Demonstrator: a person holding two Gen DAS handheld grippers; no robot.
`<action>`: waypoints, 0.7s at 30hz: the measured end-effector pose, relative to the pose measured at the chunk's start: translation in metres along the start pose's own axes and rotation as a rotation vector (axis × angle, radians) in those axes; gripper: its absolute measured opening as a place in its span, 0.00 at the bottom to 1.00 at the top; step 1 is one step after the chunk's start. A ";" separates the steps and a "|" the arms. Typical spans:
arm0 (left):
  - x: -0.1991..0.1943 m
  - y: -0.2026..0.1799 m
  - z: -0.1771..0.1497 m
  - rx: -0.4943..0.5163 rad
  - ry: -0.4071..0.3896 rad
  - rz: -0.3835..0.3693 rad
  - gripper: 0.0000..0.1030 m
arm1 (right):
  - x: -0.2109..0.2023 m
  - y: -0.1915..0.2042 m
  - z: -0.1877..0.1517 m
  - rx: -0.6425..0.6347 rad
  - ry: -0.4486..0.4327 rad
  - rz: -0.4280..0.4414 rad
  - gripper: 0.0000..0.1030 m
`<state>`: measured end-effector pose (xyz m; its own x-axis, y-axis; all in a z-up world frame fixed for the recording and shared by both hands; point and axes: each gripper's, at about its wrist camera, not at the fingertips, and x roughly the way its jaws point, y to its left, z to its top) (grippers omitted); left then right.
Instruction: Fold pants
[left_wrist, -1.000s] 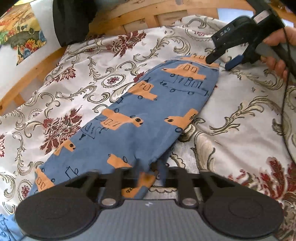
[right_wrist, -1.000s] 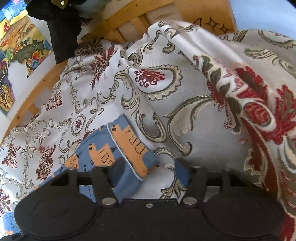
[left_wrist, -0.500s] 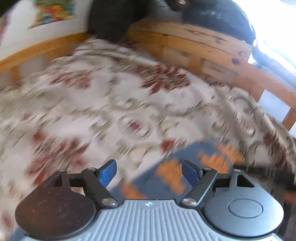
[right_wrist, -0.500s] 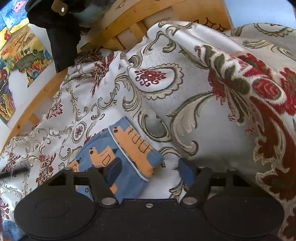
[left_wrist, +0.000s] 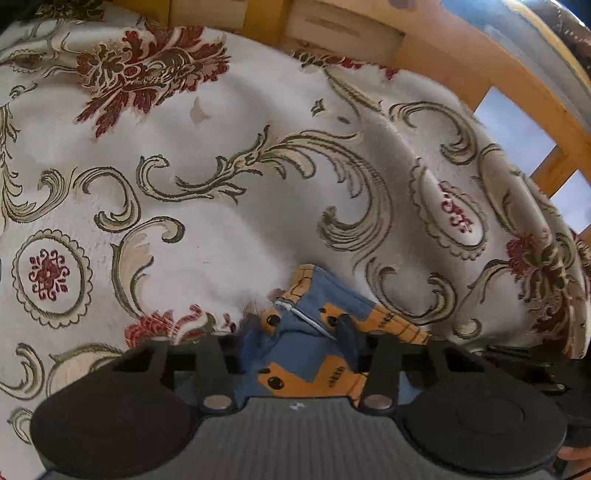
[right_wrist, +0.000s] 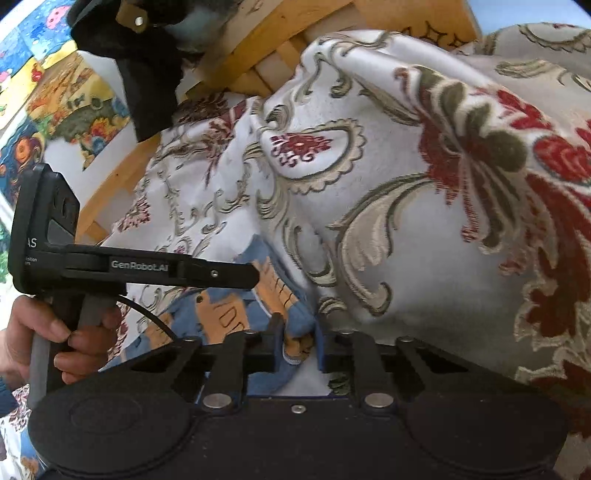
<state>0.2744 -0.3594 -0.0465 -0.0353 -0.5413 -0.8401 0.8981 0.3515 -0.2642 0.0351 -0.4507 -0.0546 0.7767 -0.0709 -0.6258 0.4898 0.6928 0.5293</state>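
**Both grippers meet at one end of the pants**

Since a second ago, the left gripper (left_wrist: 295, 347) has swung from the far end of the pants (left_wrist: 317, 332) over to the end where the right gripper (right_wrist: 297, 339) works, carrying fabric with it. Its fingers (left_wrist: 347, 332) are drawn in on a bunched layer of blue cloth with orange vehicle prints, which lies doubled up between and just ahead of them. The right gripper's fingers, wide apart a moment ago, are now closed on the pants' hem, the cloth pinched in the narrow gap between them. In the right wrist view, the left gripper comes in from the left of those fingers, its tip over the same bundle, with a hand (right_wrist: 55, 332) wrapped round its handle. The pants rest on the floral bedspread (left_wrist: 221, 221), which spreads ahead of both sets of fingers to the wooden bed frame (left_wrist: 461, 48) beyond.
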 end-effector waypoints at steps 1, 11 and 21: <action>-0.003 -0.002 -0.004 0.004 -0.012 0.015 0.25 | -0.002 0.002 0.000 -0.015 -0.008 -0.001 0.14; -0.030 -0.036 -0.009 0.032 -0.187 0.086 0.15 | -0.036 0.041 -0.010 -0.392 -0.213 -0.169 0.09; -0.092 -0.027 -0.076 -0.151 -0.452 0.306 0.59 | -0.034 0.037 -0.014 -0.431 -0.201 -0.248 0.58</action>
<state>0.2197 -0.2610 0.0019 0.4383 -0.6591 -0.6112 0.7639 0.6315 -0.1332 0.0210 -0.4124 -0.0220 0.7397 -0.3762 -0.5579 0.4937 0.8668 0.0702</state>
